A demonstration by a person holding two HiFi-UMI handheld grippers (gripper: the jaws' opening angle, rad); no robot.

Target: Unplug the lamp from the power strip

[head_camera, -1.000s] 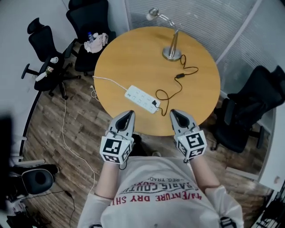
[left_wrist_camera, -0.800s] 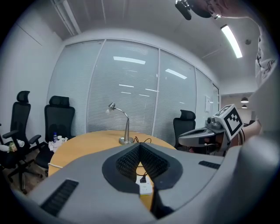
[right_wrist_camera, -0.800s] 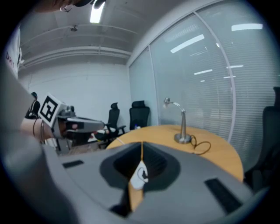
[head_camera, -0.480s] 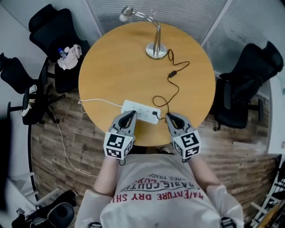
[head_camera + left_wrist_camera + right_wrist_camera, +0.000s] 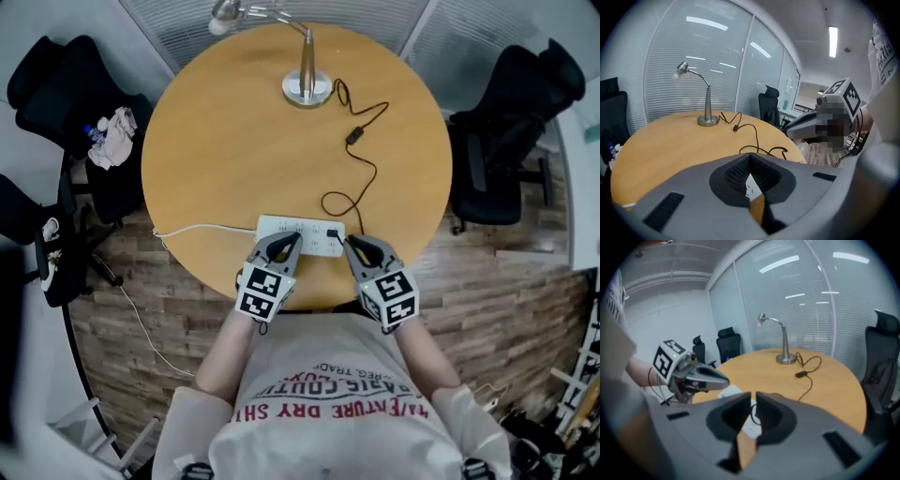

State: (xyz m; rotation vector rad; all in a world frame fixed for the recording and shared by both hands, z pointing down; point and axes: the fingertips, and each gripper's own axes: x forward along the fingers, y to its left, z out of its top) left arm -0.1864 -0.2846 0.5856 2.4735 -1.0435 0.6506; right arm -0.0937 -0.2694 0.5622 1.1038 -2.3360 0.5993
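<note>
Black plug (image 5: 332,233) in the power strip (image 5: 286,228) lies just left of the clenched, empty right tool (image 5: 350,243), the nearer one.

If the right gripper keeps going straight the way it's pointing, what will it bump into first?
Probably the white power strip, at the end where the black plug sits. The right gripper aims there, fingers together. Depth is unclear, so the plug itself might come first.

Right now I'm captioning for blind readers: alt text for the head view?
Left tool and right tool point at a white power strip on a round table's near edge. A black cord runs from it to a desk lamp opposite.
</note>
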